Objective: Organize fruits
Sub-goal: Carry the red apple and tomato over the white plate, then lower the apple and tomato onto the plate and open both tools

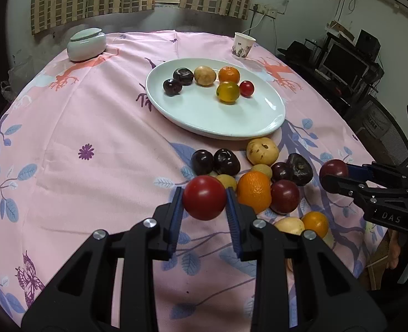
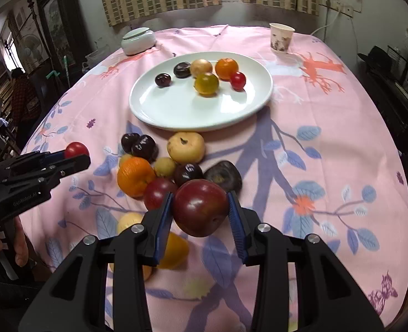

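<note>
My left gripper (image 1: 204,197) is shut on a small red tomato (image 1: 204,200), held above the cloth just short of the fruit pile; from the right wrist it shows at the left (image 2: 76,149). My right gripper (image 2: 200,207) is shut on a dark red plum (image 2: 199,207), also lifted over the pile; in the left wrist view it comes in from the right (image 1: 333,169). A white plate (image 1: 204,116) (image 2: 176,110) beyond the pile holds several fruits. On the cloth lie an orange (image 1: 253,191) (image 2: 134,175), a pale pear (image 1: 262,150) (image 2: 186,146) and dark plums (image 1: 215,161).
A pink flowered cloth (image 1: 93,138) covers the round table. A pale lidded jar (image 1: 86,44) (image 2: 138,40) stands at the far left, a paper cup (image 1: 242,44) (image 2: 280,38) at the far right. A person's hand (image 2: 18,249) grips the left handle. Shelves and a monitor (image 1: 342,61) stand to the right.
</note>
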`<state>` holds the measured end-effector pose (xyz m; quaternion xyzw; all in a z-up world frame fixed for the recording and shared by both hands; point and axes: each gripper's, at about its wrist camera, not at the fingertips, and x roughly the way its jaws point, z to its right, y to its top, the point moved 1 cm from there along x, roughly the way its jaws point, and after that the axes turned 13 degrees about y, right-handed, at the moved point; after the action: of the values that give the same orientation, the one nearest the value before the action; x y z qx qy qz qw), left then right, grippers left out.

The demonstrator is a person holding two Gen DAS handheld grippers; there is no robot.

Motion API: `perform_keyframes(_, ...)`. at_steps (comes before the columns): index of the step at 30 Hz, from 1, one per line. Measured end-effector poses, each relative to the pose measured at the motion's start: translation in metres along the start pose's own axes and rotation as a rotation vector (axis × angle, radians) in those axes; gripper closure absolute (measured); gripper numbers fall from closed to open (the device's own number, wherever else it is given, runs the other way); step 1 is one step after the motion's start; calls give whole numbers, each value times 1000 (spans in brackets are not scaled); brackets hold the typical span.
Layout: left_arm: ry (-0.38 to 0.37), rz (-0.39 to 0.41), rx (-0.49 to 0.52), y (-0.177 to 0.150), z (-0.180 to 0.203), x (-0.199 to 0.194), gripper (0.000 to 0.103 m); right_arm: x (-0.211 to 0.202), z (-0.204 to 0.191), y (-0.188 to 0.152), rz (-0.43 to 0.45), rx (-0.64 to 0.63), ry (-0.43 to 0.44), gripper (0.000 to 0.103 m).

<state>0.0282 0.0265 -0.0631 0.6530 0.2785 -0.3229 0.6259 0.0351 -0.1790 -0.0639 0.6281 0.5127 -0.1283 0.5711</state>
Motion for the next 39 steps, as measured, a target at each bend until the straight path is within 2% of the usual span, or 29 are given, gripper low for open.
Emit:
perform_keyframes(5, 1, -2, 25, 13, 3, 2, 73, 11, -3, 23, -20, -23, 48, 63)
perform_keyframes(10, 13, -1, 54, 58, 3, 15, 72, 18, 3, 58, 8, -40, 85, 63)
perform_keyframes(13, 46, -5, 66, 92, 4, 36, 72, 28, 11, 81, 30, -57, 61, 63)
perform_keyframes(20, 38, -56, 72, 153, 17, 103, 72, 69, 52, 125, 28, 0, -13, 63)
perform_keyframes(26, 23, -86, 79, 170, 29, 139, 72, 96, 77, 140, -4, 46, -21, 63)
perform_keyframes(33, 35, -108, 75, 177, 31, 161, 71, 110, 81, 144, -22, 48, -18, 63)
perform_keyframes(35, 46, -100, 71, 178, 31, 160, 56, 109, 81, 145, 0, 48, -10, 63)
perform_keyframes(36, 46, -84, 63, 180, 31, 156, 42, 108, 81, 146, 12, 50, -7, 62)
perform_keyframes(37, 45, -61, 55, 182, 30, 150, 37, 106, 81, 146, 21, 52, -6, 57)
perform_keyframes(38, 47, -38, 51, 183, 29, 141, 37, 103, 81, 147, 33, 54, -11, 38)
perform_keyframes(39, 44, -22, 48, 184, 27, 131, 37, 94, 80, 147, 62, 57, -22, 33)
